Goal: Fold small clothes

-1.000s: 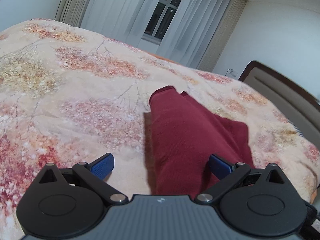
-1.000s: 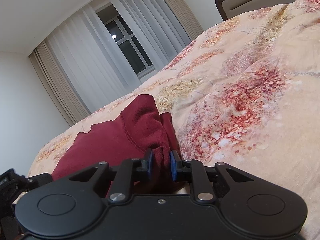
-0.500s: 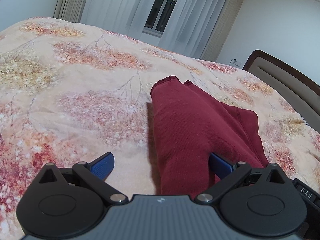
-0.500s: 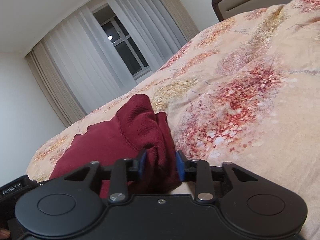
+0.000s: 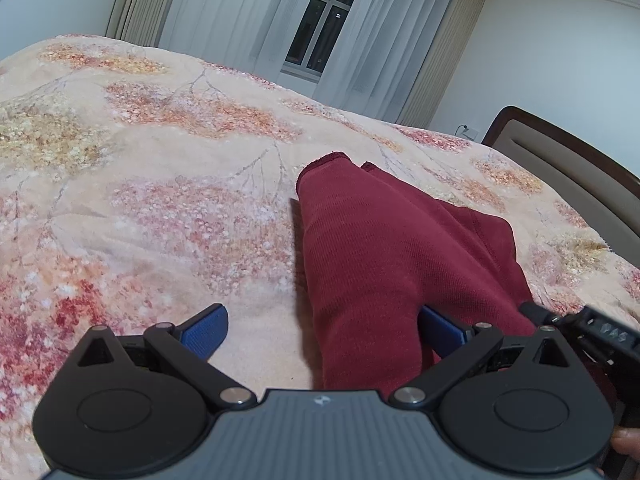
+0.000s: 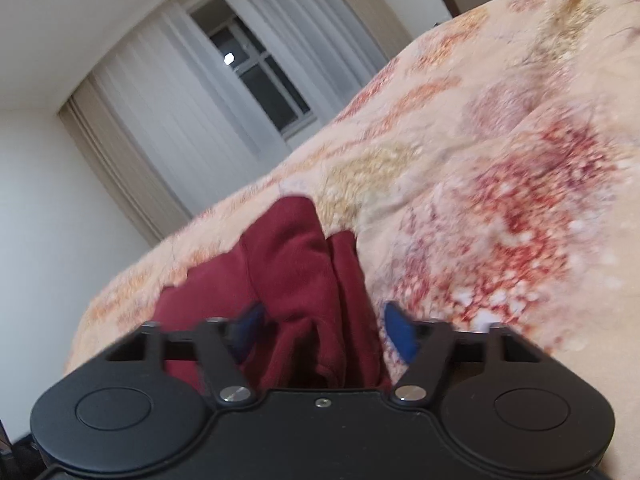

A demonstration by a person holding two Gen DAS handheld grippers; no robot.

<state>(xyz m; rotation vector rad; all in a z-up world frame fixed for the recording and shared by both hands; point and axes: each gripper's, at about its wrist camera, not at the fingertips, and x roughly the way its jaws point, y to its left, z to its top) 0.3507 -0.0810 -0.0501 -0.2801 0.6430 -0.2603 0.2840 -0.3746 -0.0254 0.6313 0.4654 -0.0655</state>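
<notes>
A dark red knit garment (image 5: 384, 256) lies folded into a long strip on the floral bedspread (image 5: 160, 200). My left gripper (image 5: 322, 328) is open, its blue pads wide apart on either side of the garment's near end, holding nothing. In the right wrist view the same red garment (image 6: 296, 280) lies bunched between the blue pads of my right gripper (image 6: 324, 332), which is open and no longer pinches the cloth. The right gripper's black body (image 5: 592, 328) shows at the left view's right edge.
The bedspread (image 6: 500, 200) covers the whole bed. A dark headboard (image 5: 568, 168) stands at the right. A curtained window (image 5: 320, 20) and white walls lie behind the bed.
My right gripper has opened and let go of the red garment's edge, and its view has tilted. My left gripper stayed open and shifted slightly. The right gripper's body came into the left view.
</notes>
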